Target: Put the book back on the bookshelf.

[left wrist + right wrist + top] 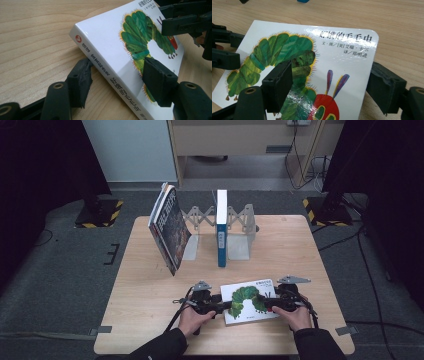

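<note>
A white picture book (pixel 248 301) with a green caterpillar on its cover lies near the table's front edge, between both grippers. My left gripper (pixel 223 306) clamps its spine side. In the left gripper view (pixel 117 70) one pad (pixel 81 75) presses under the spine's lower edge and the other (pixel 157 82) sits on the cover, with the book (pixel 107 37) tilted between them. My right gripper (pixel 267 303) holds the opposite side. In the right gripper view (pixel 330 72) one pad (pixel 278 83) lies on the cover and the other (pixel 385 86) sits against the book's (pixel 342 62) outer edge.
At the back of the wooden table (pixel 145 290) a metal expanding book rack (pixel 240 237) holds a blue and white book (pixel 221 227) upright. A dark-covered book (pixel 170 227) leans at the rack's left end. Bare wood lies between the rack and the picture book.
</note>
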`<state>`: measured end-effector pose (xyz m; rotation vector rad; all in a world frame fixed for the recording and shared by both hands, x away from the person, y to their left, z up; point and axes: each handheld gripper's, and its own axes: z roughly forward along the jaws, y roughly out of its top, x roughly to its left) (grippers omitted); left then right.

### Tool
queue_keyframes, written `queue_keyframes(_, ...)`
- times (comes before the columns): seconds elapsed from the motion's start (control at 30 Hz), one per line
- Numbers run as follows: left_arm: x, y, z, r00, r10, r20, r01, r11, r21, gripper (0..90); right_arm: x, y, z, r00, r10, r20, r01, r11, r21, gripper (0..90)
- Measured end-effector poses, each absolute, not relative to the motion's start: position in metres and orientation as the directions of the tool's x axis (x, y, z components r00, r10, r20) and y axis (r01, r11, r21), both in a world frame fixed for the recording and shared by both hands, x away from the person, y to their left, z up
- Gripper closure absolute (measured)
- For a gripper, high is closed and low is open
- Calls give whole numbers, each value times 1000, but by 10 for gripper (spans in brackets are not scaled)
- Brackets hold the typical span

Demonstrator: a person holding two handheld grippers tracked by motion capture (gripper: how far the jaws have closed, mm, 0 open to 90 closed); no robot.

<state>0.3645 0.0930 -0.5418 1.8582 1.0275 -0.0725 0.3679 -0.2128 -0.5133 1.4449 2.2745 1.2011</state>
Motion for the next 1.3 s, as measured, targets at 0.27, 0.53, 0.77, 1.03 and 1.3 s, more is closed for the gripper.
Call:
queue_keyframes(0.27, 366, 94, -542, 647, 595, -477, 679, -165, 715, 357, 368, -211, -515, -510, 827, 236, 668, 208, 714, 273)
queue_keyframes(0.53, 366, 92, -542, 665, 570, -482, 672, -177, 719, 257, 367, -205, -515, -549, 791, 269, 660, 213, 720, 275)
queue_keyframes(0.77, 365, 92, -542, 660, 583, -474, 672, -175, 720, 284, 367, -205, -515, -563, 784, 263, 650, 224, 726, 274)
queue_keyframes(1.03, 364, 92, -542, 650, 601, -465, 673, -171, 720, 330, 367, -208, -510, -555, 781, 286, 640, 180, 747, 271)
queue_keyframes(1.3, 364, 93, -542, 648, 600, -469, 675, -167, 719, 336, 368, -213, -508, -525, 808, 269, 643, 169, 747, 238)
